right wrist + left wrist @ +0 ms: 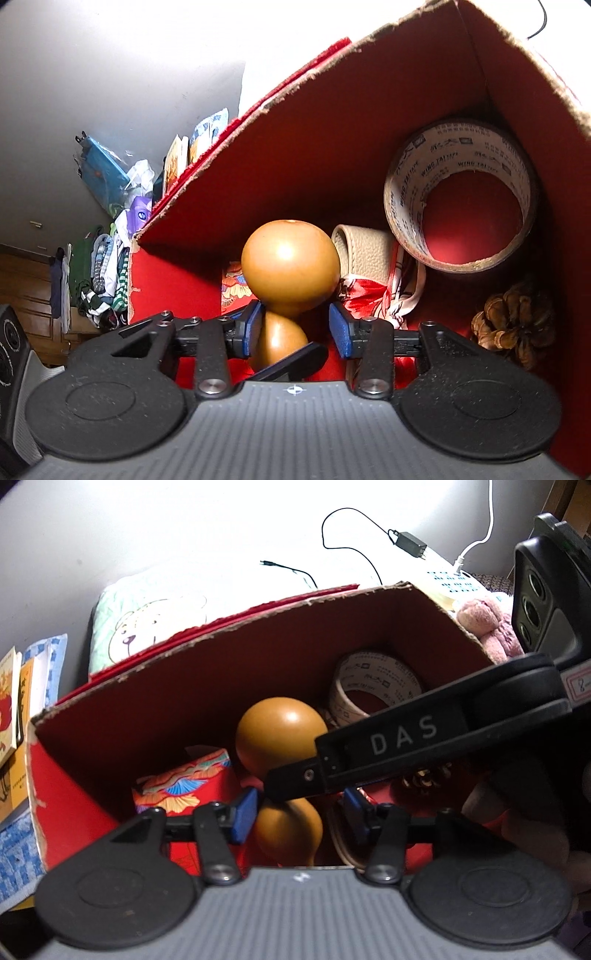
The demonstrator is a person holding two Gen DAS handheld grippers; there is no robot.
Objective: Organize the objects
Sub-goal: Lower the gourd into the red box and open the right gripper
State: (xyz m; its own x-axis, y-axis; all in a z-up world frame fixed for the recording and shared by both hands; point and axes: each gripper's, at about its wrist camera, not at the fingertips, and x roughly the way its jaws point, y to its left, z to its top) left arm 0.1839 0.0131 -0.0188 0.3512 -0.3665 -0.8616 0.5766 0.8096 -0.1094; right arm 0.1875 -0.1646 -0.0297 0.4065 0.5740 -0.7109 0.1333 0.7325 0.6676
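Right wrist view: red box holds gourd, tape roll, pinecone.

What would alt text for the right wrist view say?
An open two-finger gripper straddles the narrow waist of a brown gourd inside a red cardboard box. To the right lie a tape roll, a pine cone and a beige pouch.
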